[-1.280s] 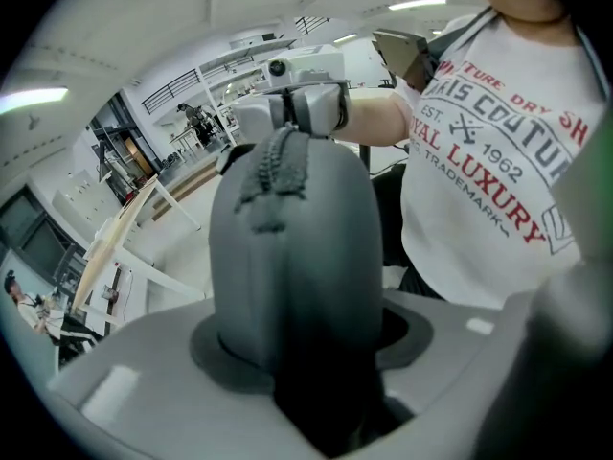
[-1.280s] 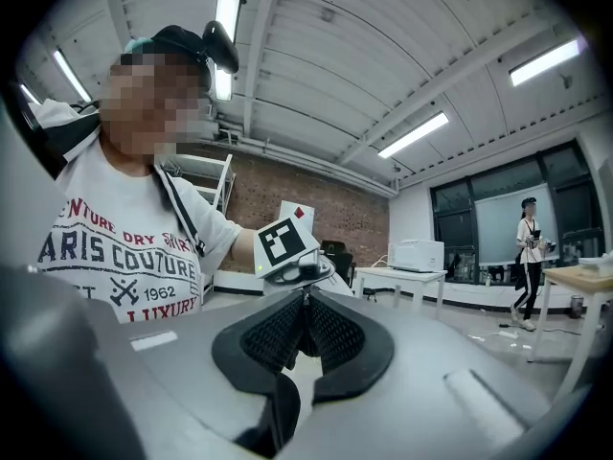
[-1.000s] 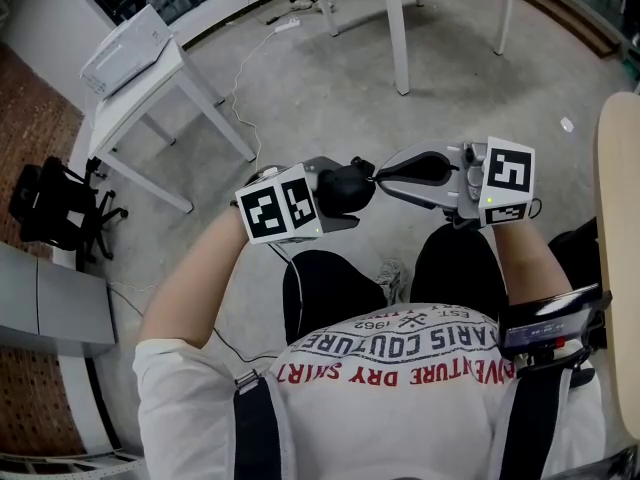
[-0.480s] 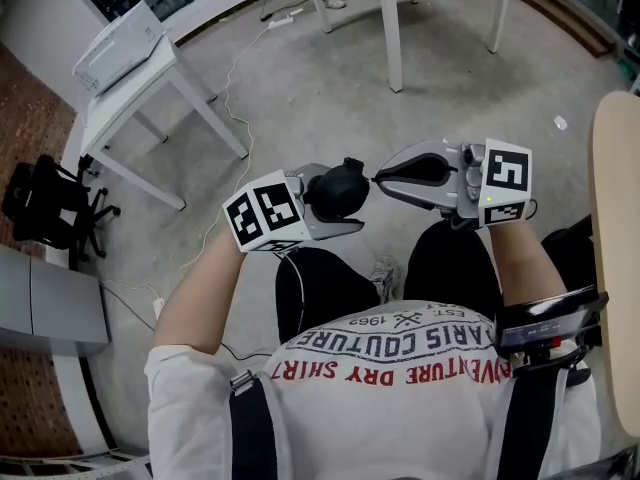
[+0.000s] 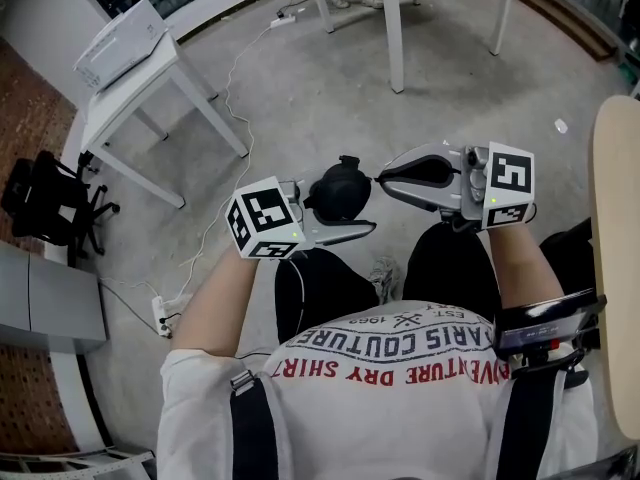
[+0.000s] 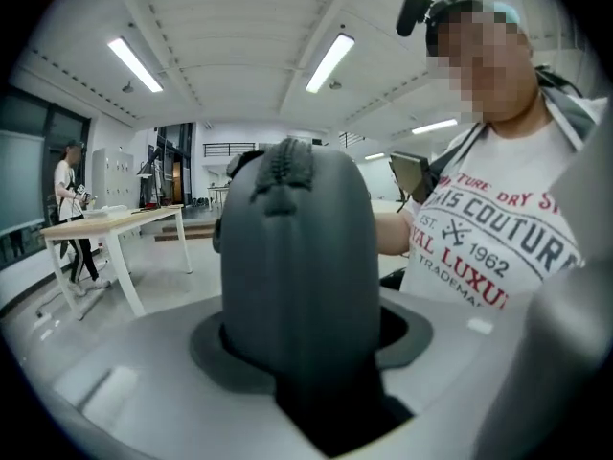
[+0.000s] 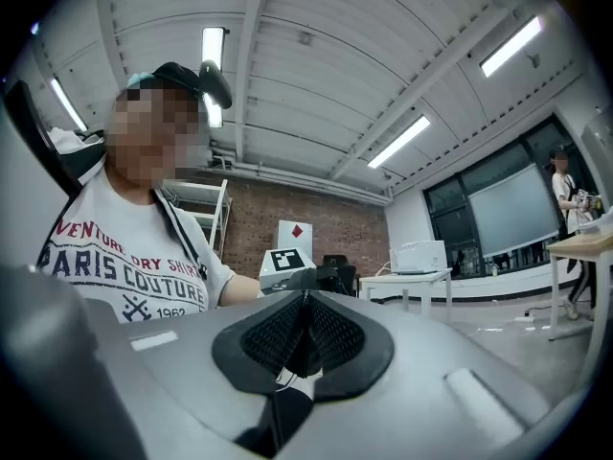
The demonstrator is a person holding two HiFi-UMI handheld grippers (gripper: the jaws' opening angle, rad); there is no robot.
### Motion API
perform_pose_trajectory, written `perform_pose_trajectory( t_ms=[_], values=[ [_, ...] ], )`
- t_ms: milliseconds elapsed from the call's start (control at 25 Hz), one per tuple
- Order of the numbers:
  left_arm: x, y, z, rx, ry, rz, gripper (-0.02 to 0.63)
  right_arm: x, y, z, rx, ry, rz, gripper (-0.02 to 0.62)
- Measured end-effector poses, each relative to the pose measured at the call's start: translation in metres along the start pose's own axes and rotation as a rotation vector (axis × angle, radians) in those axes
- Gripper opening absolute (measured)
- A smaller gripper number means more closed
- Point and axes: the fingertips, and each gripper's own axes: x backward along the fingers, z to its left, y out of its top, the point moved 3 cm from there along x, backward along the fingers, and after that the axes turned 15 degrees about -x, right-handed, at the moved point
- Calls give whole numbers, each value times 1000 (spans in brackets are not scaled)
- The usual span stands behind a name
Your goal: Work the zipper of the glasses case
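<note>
The dark grey, rounded fabric glasses case (image 5: pixel 338 190) sits clamped between the jaws of the left gripper (image 5: pixel 345 210), in the air above the person's lap; the right gripper (image 5: pixel 383 178), held level, pinches the case's small zipper pull (image 5: pixel 373 178).

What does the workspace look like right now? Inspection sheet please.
Surface: none in use; the work is held in the air over the person's lap, grey floor below.
Job's things: dark glasses case; zipper pull on its right side.
Clutter: small white scrap on the floor.
Grippers: left gripper shut on the case; right gripper closed, apparently on the pull.
Cables: white cable runs to a power strip.
Surroundings: side table with white box, black chair, tan tabletop.
</note>
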Motion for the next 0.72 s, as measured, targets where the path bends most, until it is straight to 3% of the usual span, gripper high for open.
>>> perform_pose_trajectory(
  t_ms=[480,720],
  values=[
    [9,26,6,218,10,-321,244,-2,-1,0,-6,5,-15,18],
    [9,29,6,245,15,-368,244,-1,-1,0,-4,8,-18,18]
  ],
)
